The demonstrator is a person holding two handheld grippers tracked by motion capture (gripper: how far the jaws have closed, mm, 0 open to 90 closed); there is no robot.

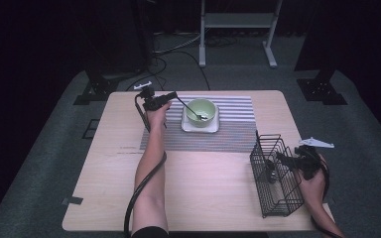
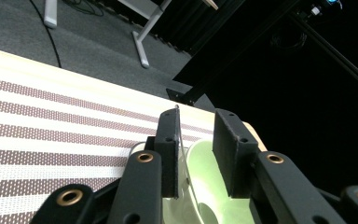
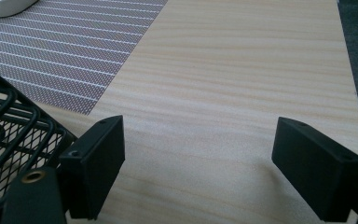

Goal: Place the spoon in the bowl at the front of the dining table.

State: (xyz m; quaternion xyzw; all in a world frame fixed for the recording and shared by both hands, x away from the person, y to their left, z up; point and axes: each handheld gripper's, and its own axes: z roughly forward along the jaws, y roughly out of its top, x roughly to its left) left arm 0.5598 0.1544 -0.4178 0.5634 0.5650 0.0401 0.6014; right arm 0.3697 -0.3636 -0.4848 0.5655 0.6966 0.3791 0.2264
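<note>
A light green bowl (image 1: 202, 109) stands on a white square plate (image 1: 200, 127) on the striped placemat (image 1: 228, 124). A thin metal utensil (image 1: 188, 107) leans from the bowl up to my left gripper (image 1: 173, 96), just left of the bowl. In the left gripper view, my left gripper (image 2: 196, 154) has its jaws a little apart over the bowl (image 2: 205, 182). The utensil's handle (image 2: 181, 140) rests against the left pad alone. My right gripper (image 1: 290, 161) sits at the right side of a black wire basket (image 1: 273, 173). My right gripper (image 3: 198, 172) is wide open over bare wood.
The basket (image 3: 9, 126) stands near the table's right front corner with something metallic (image 1: 271, 174) inside. The wooden table (image 1: 203, 188) has bare wood in front of the placemat. The person's left forearm (image 1: 151, 168) crosses the middle of the table. A white desk frame (image 1: 235, 22) stands on the floor beyond.
</note>
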